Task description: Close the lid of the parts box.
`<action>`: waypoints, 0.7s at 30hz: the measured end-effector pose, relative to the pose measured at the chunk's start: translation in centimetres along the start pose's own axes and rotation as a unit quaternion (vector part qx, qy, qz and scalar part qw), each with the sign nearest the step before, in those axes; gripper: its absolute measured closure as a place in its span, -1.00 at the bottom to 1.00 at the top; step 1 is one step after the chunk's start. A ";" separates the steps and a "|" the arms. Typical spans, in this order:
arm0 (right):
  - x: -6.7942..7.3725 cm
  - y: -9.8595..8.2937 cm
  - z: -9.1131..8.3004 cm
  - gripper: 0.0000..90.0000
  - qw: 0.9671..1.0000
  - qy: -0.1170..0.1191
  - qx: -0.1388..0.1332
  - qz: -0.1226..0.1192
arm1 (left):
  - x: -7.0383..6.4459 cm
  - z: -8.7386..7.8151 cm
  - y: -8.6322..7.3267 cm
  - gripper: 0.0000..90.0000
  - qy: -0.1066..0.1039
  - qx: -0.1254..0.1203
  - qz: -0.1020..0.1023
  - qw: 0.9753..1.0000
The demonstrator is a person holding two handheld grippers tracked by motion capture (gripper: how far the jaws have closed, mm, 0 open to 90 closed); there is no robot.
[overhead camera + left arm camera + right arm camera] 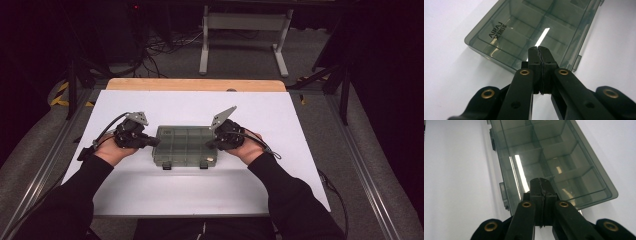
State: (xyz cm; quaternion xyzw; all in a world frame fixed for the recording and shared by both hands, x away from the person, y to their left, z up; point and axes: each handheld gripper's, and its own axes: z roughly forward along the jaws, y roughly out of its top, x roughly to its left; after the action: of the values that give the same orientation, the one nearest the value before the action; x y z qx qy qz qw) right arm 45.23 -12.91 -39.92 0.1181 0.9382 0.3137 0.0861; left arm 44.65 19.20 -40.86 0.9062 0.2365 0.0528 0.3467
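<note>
A smoky see-through box [185,145] lies on the white mat [280,115]. Its lid says AIRAJ [495,29]. The left gripper [150,142] and right gripper [214,144], jaws pressed together, sit at the box's two ends.

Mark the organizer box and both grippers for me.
organizer box [186,145]: high view, middle of its clear lid.
left gripper [539,53]: left gripper view, tips of its closed jaws.
right gripper [540,184]: right gripper view, tips of its closed jaws.

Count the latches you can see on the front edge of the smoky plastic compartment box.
2. One latch sits toward the left of the box front edge, the other latch toward the right; both face the person.
</note>
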 end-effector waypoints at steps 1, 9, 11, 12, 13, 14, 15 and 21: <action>0.1 -0.1 0.0 1.00 1.000 0.002 0.000 0.001 | -0.1 0.0 0.0 0.98 -0.001 0.001 0.000 1.000; 0.4 -0.4 0.1 1.00 1.000 0.005 0.008 -0.002 | -0.2 0.4 -0.1 0.98 -0.010 0.012 0.002 1.000; 0.5 -0.5 0.2 1.00 1.000 0.007 0.008 -0.001 | -0.2 0.6 -0.1 0.98 -0.012 0.014 0.002 1.000; 0.5 -0.5 0.2 1.00 1.000 0.007 0.009 -0.001 | -0.2 0.7 -0.1 0.98 -0.014 0.016 0.002 1.000; 0.5 -0.5 0.2 1.00 1.000 0.007 0.009 -0.001 | -0.2 0.7 -0.1 0.98 -0.014 0.016 0.002 1.000; 0.5 -0.5 0.3 1.00 1.000 0.007 0.011 -0.002 | -0.2 0.7 -0.1 0.98 -0.015 0.019 0.004 1.000; 0.5 -0.5 0.3 1.00 1.000 0.007 0.011 -0.002 | -0.2 0.7 -0.1 0.98 -0.015 0.019 0.004 1.000; 0.6 -0.6 0.5 1.00 1.000 0.008 0.019 -0.002 | -0.2 1.0 -0.1 0.98 -0.022 0.028 0.006 0.999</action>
State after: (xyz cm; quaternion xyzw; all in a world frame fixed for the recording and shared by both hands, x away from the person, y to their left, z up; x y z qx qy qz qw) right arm 44.68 -12.94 -40.73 0.1151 0.9448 0.2970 0.0767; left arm 44.67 18.55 -41.70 0.9178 0.2246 0.0286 0.3261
